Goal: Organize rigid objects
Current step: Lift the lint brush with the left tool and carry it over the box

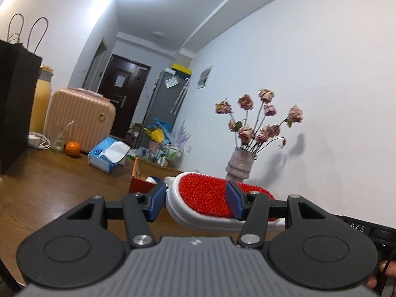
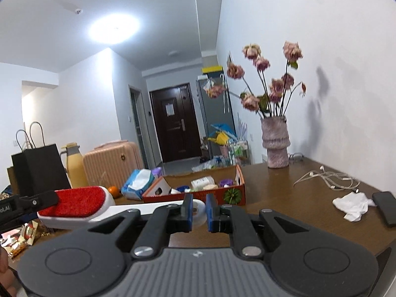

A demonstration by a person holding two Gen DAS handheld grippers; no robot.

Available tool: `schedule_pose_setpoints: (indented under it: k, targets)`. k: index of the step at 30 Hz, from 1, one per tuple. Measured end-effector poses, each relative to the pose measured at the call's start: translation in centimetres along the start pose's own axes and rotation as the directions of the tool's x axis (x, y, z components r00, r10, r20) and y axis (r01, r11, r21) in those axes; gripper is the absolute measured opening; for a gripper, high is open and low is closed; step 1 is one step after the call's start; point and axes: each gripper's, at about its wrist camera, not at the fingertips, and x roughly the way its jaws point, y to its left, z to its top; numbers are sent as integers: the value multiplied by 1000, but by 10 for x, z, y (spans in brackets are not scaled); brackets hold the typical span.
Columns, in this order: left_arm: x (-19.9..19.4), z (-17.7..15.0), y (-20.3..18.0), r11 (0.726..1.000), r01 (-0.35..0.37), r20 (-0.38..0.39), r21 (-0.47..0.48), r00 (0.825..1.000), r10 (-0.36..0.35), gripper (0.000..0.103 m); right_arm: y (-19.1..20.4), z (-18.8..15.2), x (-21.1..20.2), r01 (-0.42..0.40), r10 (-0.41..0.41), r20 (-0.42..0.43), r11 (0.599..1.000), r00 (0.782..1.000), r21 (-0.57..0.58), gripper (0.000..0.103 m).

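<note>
Lint brush [image 1: 208,199], red bristle pad on a white body, is off the table and held in the air. Left gripper [image 1: 198,201] pinches the brush head across its width, blue pads [image 1: 234,203] pressed on both sides. From the right wrist view the brush [image 2: 74,201] runs sideways, its white handle reaching to the right gripper [image 2: 199,212]. Right gripper's jaws are pressed nearly together on the handle's end, which looks like a ring, though blur makes that uncertain.

Just behind sits a red cardboard box [image 2: 198,195], open-topped, on the wooden table [image 2: 284,198], with small items inside. Left of the box: tissue pack [image 2: 137,183], orange [image 2: 113,190], pink suitcase [image 2: 111,163], yellow flask [image 2: 74,165], black paper bag [image 2: 39,170]. Right of it: vase [image 2: 276,146] of dried roses by the wall, white earphones [image 2: 326,177], crumpled white cloth [image 2: 352,204], and a phone [image 2: 386,206] at the table edge.
</note>
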Motion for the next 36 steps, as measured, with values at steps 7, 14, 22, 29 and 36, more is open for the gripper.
schedule_pose_setpoints:
  k: [7, 14, 22, 29, 36]
  targets:
    - [6, 2, 3, 1000, -9, -4, -15, 1000, 9, 53, 2, -1, 6, 1, -1, -2, 1000, 1000, -1, 11]
    - [30, 7, 11, 1000, -17, -4, -1, 1000, 17, 53, 5, 0, 34, 10, -10, -20, 1000, 1000, -21, 11]
    - [96, 23, 26, 999, -18, -25, 27, 1000, 18, 53, -2, 11, 96, 26, -27, -58, 999, 998, -22, 11]
    - [180, 50, 41, 1000, 1, -65, 19, 998, 0, 53, -24, 43, 178, 20, -20, -89, 1000, 996, -2, 11]
    - [274, 70, 57, 999, -2, -97, 34, 995, 5, 52, -40, 72, 275, 21, -24, -136, 1000, 990, -17, 11]
